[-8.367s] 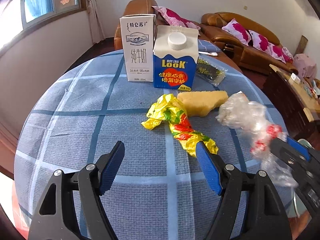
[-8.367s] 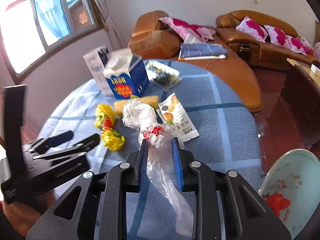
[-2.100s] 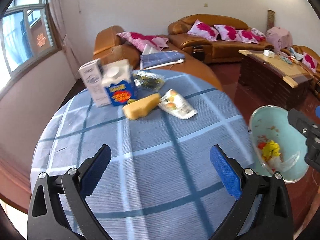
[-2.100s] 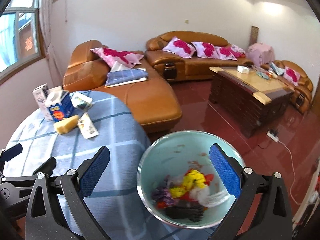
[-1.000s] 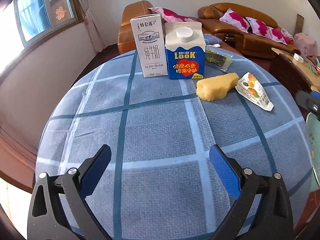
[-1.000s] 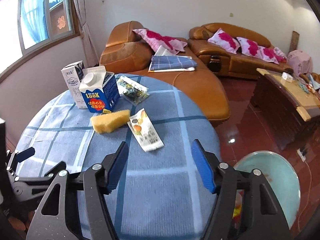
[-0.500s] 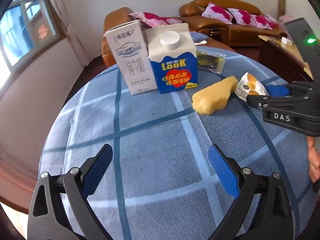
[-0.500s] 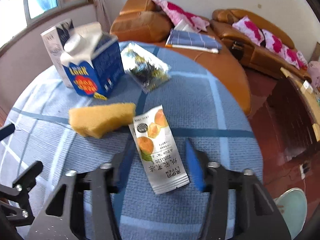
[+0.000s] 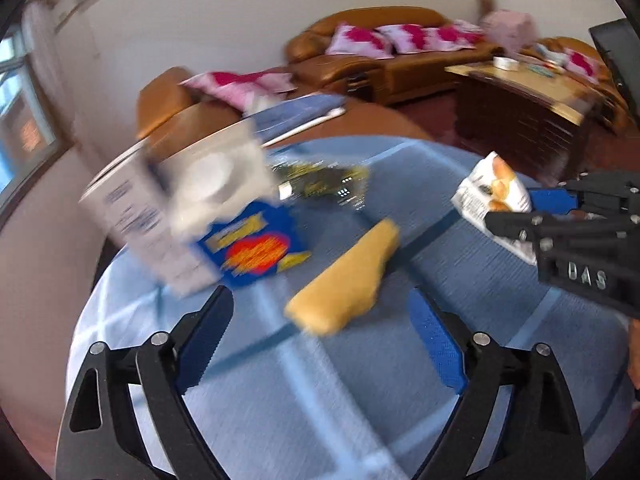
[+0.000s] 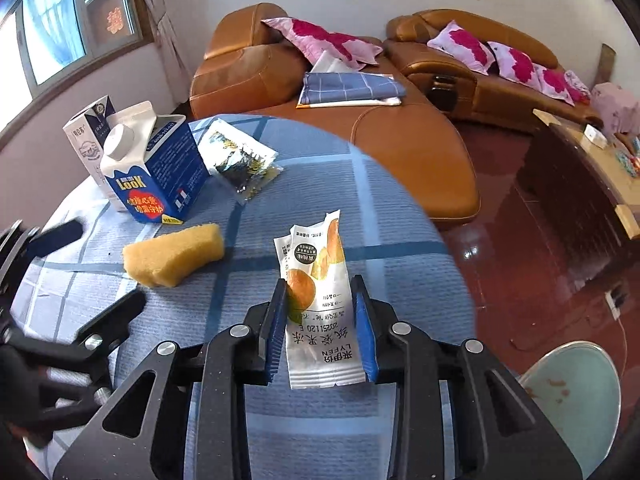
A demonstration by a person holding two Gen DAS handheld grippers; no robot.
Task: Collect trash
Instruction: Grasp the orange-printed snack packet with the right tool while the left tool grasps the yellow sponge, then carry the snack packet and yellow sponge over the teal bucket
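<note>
My right gripper (image 10: 322, 326) is shut on a white snack wrapper (image 10: 320, 304) with orange fruit pictures and holds it just above the blue checked table (image 10: 400, 240). The wrapper also shows in the left wrist view (image 9: 494, 196), pinched in the right gripper (image 9: 516, 212). My left gripper (image 9: 320, 328) is open and empty, with a yellow sponge (image 9: 348, 280) just ahead of its fingers. The sponge (image 10: 172, 254) lies left of the wrapper. A green-black foil wrapper (image 10: 240, 160) lies further back.
A blue LOOK carton (image 10: 156, 168) and a white milk carton (image 10: 90, 132) stand at the table's far left. A pale green trash bin (image 10: 572, 400) stands on the red floor at the lower right. Brown sofas (image 10: 320, 92) are behind the table.
My right gripper has closed on the fruit snack wrapper and lifted its end. My left gripper has moved forward toward the sponge, and its view is blurred by motion.
</note>
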